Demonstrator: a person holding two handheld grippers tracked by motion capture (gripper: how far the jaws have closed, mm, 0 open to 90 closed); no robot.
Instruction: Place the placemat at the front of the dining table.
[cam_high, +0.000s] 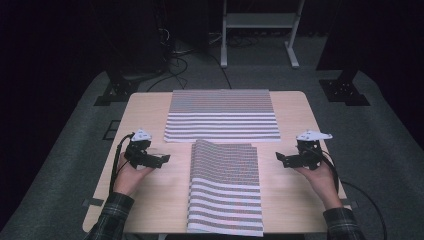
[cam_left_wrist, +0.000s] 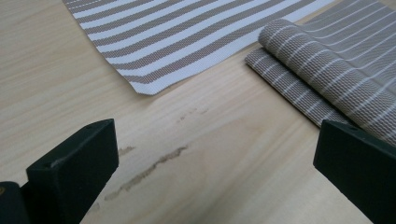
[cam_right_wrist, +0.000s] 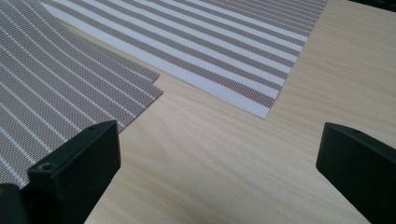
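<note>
High view: folded placemat (cam_high: 226, 187) between claws.

Left gripper (cam_high: 161, 160) and right gripper (cam_high: 283, 159) point inward toward each other, jaws wide apart and empty.

this looks like a lab or recording studio rather than a home. a plain light wooden table (cam_high: 145, 107) stands alone on grey carpet (cam_high: 65, 145), and everything else sits around it. black curtains (cam_high: 45, 45) darken the room to the left of the table and behind it. black metal stand feet (cam_high: 114, 90) rest on the carpet just off its far corners, loose cables (cam_high: 172, 62) trail across the floor behind it, and a white metal frame (cam_high: 257, 30) stands farther back.
</note>
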